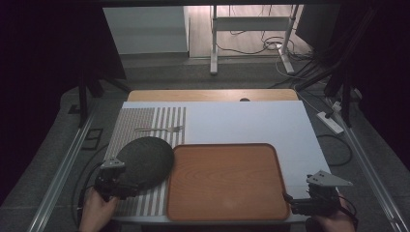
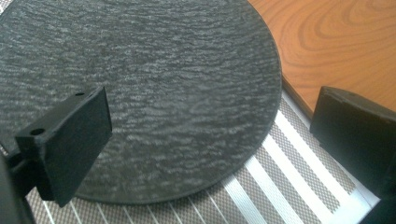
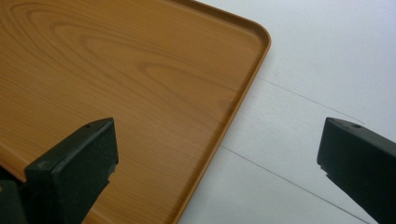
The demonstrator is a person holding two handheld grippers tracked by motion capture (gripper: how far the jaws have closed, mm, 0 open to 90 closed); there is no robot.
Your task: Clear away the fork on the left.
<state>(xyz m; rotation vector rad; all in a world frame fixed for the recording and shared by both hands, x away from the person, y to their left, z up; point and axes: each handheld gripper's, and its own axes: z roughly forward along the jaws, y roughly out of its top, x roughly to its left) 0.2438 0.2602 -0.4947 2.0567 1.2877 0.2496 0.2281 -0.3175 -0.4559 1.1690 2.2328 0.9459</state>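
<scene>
— Between the left gripper's [image 1: 126, 189] fingers [image 2: 70, 144], what's sitting there?

— A round dark slate plate [image 1: 145, 162]. Its near edge lies in the gap, and the fingers are spread wide apart, one over the plate's surface, the other out past its rim on the side toward the tray. They're not clamped on anything. In the left gripper view the plate [image 2: 154, 88] runs ahead of the fingers, with the striped placemat [image 2: 280, 172] showing under and just beyond its rim.

— And the plate rests on what?

— On that placemat [image 1: 140, 123], flat. Its far side just touches or slightly overlaps the edge of the wooden tray [image 1: 227, 181]; I can't tell which from where I stand.

— Anything further out beyond the fingers?

— A fork [image 1: 162, 129] lies on the placemat, well past the plate and apart from it.

— What about the right gripper [image 1: 295, 205]?

— It's at the near right corner of the tray. Its fingers [image 3: 74, 163] are wide apart too and grip nothing. In the right gripper view one finger sits over the tray [image 3: 116, 74], the other over the white worktop [image 3: 317, 60], so the tray's rim runs up between them.

— Who's holding them?

— A person, one hand [image 1: 96, 212] behind each gripper, at the near edge of the worktop [image 1: 251, 121]
</scene>
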